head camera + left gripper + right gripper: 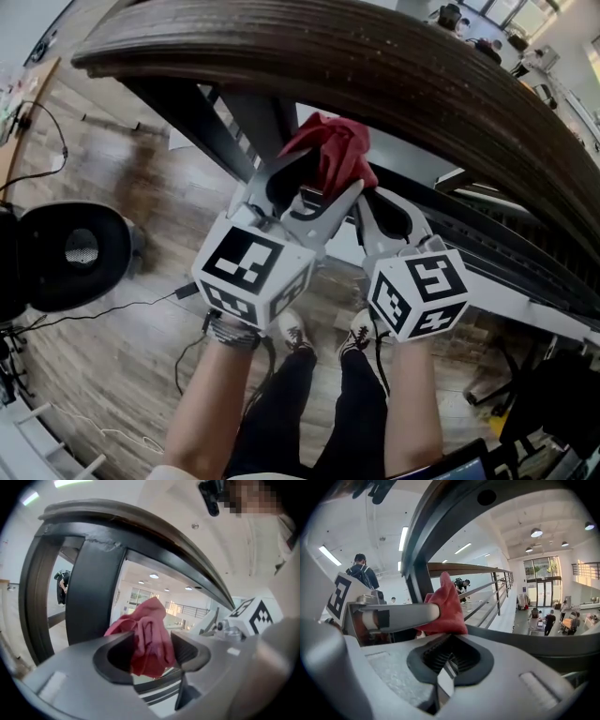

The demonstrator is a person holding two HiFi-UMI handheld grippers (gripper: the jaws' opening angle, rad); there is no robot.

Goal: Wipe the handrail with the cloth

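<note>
Under a dark, curved wooden handrail (375, 66), a person holds two grippers side by side, both angled up toward the rail's underside. A red cloth (333, 150) sits bunched just below the rail, rising to a peak. No view shows whether it touches the wood.

The left gripper (319, 178) has its jaws spread wide. The cloth stands between them, with its top above the jaws and its lower folds hanging down through the gap. The bunch fills most of that gap, and the jaws sit loosely around it rather than clamping it.

The right gripper (367, 195) is just beside the left one, on its right. Its jaws are closed, and their tips meet on the cloth's lower edge. Seen from the right gripper view, one grey jaw of the left gripper crosses in front of the cloth from the left.

Each gripper carries a white cube with black square markers, and the left cube (248, 272) and right cube (422, 291) sit close together above the person's bare forearms.

A broad dark post (93, 597) rises to the rail, left of the cloth in the left gripper view. Far below, the person's shoes (291, 330) stand on a wood-patterned floor (112, 356), where thin cables trail.
</note>
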